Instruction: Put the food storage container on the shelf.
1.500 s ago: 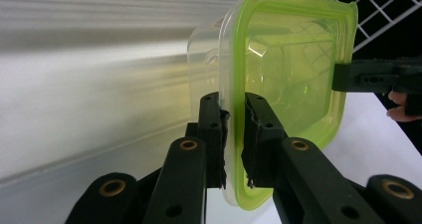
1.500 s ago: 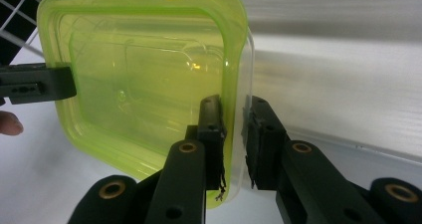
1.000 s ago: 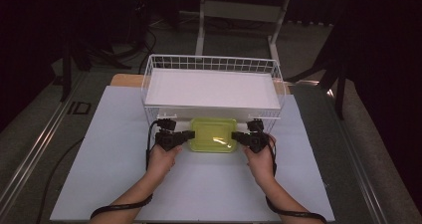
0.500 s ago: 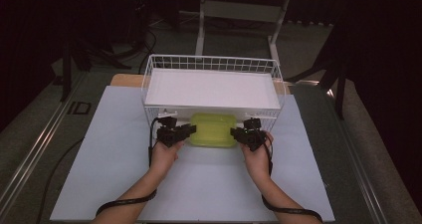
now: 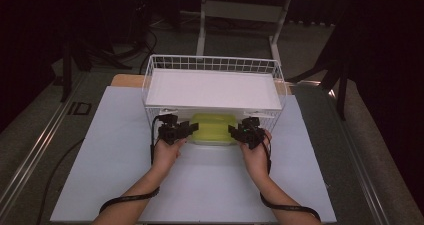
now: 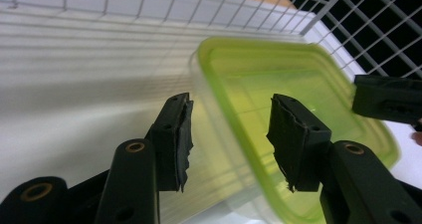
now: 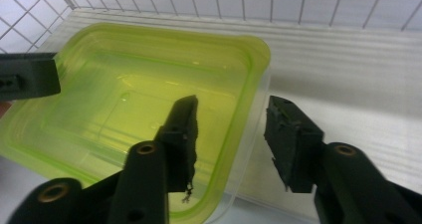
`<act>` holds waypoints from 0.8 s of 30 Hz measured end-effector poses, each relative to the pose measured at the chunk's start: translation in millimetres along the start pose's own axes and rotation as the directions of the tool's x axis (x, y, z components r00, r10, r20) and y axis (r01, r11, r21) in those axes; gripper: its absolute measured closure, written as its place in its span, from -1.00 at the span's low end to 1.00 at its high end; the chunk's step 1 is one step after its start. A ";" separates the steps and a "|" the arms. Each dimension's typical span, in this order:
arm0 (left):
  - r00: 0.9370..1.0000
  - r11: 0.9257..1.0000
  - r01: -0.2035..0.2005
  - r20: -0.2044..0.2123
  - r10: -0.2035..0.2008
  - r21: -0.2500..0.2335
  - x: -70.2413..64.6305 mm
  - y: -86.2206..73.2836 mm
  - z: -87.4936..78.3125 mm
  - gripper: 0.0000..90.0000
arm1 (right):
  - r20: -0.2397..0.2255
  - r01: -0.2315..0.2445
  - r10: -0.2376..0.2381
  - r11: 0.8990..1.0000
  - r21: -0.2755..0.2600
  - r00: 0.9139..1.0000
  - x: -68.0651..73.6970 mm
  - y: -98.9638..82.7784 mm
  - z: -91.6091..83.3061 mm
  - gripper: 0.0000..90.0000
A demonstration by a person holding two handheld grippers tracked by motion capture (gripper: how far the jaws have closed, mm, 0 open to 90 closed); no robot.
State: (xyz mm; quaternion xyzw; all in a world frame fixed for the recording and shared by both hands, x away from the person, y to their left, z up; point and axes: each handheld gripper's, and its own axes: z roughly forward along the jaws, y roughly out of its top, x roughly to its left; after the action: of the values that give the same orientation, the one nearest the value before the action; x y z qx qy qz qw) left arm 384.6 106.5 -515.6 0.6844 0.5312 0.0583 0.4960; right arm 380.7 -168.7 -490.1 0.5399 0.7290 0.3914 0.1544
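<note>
A lime-green lidded plastic container (image 5: pixel 214 127) sits in the lower level of a white wire basket (image 5: pixel 210 62), under a white panel (image 5: pixel 212 89). My left gripper (image 5: pixel 187 130) is at its left end and my right gripper (image 5: pixel 235 131) at its right end. In the left gripper view the jaws of the left gripper (image 6: pixel 231 134) stand apart astride the container (image 6: pixel 278 84) rim, with gaps on both sides. The right gripper (image 7: pixel 231 134) likewise straddles the container (image 7: pixel 124 109) rim, one jaw over the lid and one outside. Each view shows the opposite gripper's jaw tip (image 6: pixel 388 99) (image 7: pixel 27 79).
The basket stands at the far side of a white table mat (image 5: pixel 200 185), with the wire walls close around both grippers. A metal rail (image 5: pixel 35 150) runs along the table's left. Stand legs (image 5: pixel 202 25) and dark floor lie beyond.
Both hands have moved forward with the container, which now lies deeper under the white panel inside the basket. The grippers have come closer to the basket's front.
</note>
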 end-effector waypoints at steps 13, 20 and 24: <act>0.992 0.999 -0.024 0.122 0.028 -0.029 -2.9 -10.4 -22.9 -0.34 | 0.001 0.157 -0.157 0.986 -0.060 0.988 14.8 -9.4 -19.5 0.10; 0.982 0.993 -0.109 0.150 0.115 -0.049 -10.6 -18.6 -43.6 -0.56 | -0.075 0.160 -0.166 0.984 -0.083 0.983 29.6 -16.3 -43.0 0.14; 0.972 0.986 -0.149 0.172 0.160 -0.076 -16.1 -25.6 -54.0 -0.67 | -0.134 0.145 -0.152 0.988 -0.059 0.979 38.8 -27.7 -49.4 0.27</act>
State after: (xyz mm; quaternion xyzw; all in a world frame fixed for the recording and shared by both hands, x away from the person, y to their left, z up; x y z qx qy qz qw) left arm 327.8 125.8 -500.3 0.7102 0.4279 0.0524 0.5565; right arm 315.9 -156.5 -471.0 0.4516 0.7664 0.4331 0.1454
